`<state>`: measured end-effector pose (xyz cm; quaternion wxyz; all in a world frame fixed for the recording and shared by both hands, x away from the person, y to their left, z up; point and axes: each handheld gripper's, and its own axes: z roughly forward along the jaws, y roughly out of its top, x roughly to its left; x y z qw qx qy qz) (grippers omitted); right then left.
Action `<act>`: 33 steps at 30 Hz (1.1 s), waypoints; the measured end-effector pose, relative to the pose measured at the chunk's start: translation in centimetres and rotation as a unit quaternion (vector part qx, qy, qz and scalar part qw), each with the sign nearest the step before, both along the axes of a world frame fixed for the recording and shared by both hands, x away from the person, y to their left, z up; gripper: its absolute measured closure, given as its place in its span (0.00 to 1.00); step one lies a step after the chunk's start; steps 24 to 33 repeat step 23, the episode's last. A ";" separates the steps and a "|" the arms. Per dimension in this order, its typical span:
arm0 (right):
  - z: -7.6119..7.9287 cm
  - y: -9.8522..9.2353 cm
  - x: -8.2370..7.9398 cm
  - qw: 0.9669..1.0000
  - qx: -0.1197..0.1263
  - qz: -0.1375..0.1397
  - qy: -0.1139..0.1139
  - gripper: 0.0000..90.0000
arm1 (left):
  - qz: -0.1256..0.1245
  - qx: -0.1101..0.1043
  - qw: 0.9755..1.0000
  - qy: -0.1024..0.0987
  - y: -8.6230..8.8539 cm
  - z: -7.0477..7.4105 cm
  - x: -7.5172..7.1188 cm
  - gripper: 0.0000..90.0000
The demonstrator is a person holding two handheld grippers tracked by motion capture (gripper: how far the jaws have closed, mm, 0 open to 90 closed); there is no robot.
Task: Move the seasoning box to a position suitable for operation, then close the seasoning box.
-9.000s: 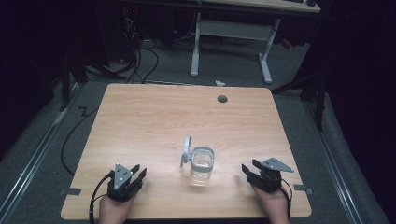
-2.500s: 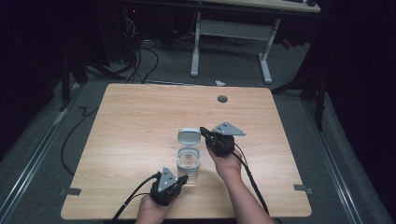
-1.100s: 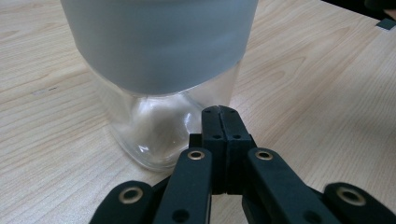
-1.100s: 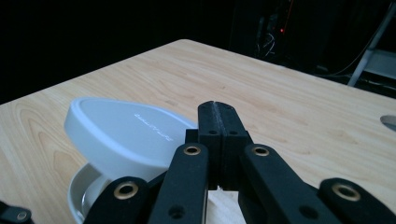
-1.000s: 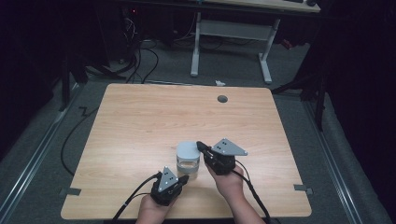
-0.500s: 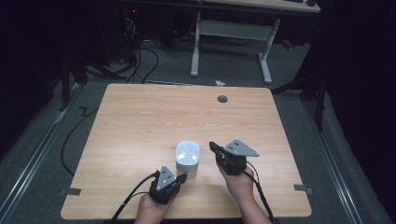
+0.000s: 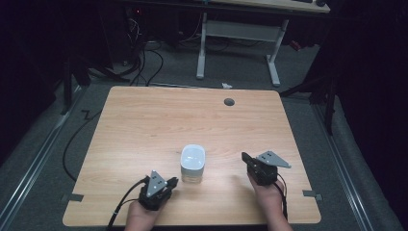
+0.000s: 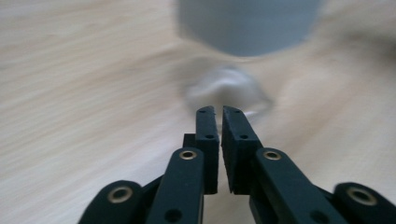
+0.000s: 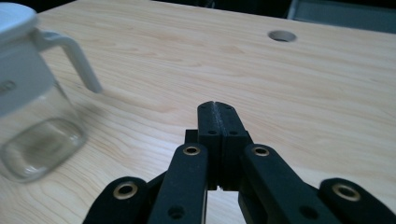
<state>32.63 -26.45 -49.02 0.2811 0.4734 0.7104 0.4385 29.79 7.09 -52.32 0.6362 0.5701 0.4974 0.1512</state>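
A clear jar (image 7: 193, 163) with a white lid (image 7: 193, 156) shut on top stands on the wooden table (image 7: 144, 125), near the front middle. My left gripper (image 7: 171, 182) rests just left of the jar's base, jaws shut and empty. In the left gripper view my gripper (image 8: 218, 112) points at the blurred jar (image 8: 245, 28) close ahead. My right gripper (image 7: 245, 159) sits to the jar's right, a hand's width away, shut on nothing. The right gripper view has my gripper (image 9: 217, 107) pressed shut, with the jar (image 9: 32, 107) and its white latch tab (image 9: 74, 51) at the left.
A round cable hole (image 7: 229, 101) sits near the table's far edge, and again in the right gripper view as the hole (image 9: 282, 35). Beyond the table stand a white desk frame (image 7: 238, 33) and floor cables (image 7: 139, 57). Wide bare wood lies behind the jar.
The jar's lid, open earlier, is now shut. My right gripper has drawn back from the lid to the right. My left gripper has shifted slightly left.
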 end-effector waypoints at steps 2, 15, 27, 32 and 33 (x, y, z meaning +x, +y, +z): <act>-0.3 -1.0 -0.3 1.000 0.002 -0.012 0.004 1.00 | 0.025 0.014 1.000 -0.003 2.0 0.2 1.0 0.86; -2.6 -5.5 -2.8 0.998 0.005 -0.067 0.021 0.93 | 0.140 0.052 0.989 -0.006 8.8 -0.5 3.1 0.56; -2.7 -6.2 -3.0 0.996 0.004 -0.084 0.019 0.82 | 0.122 0.046 0.991 -0.006 8.1 -0.4 2.5 0.56; -2.7 -6.2 -3.0 0.996 0.004 -0.084 0.019 0.82 | 0.122 0.046 0.991 -0.006 8.1 -0.4 2.5 0.56; -2.7 -6.2 -3.0 0.996 0.004 -0.084 0.019 0.82 | 0.122 0.046 0.991 -0.006 8.1 -0.4 2.5 0.56</act>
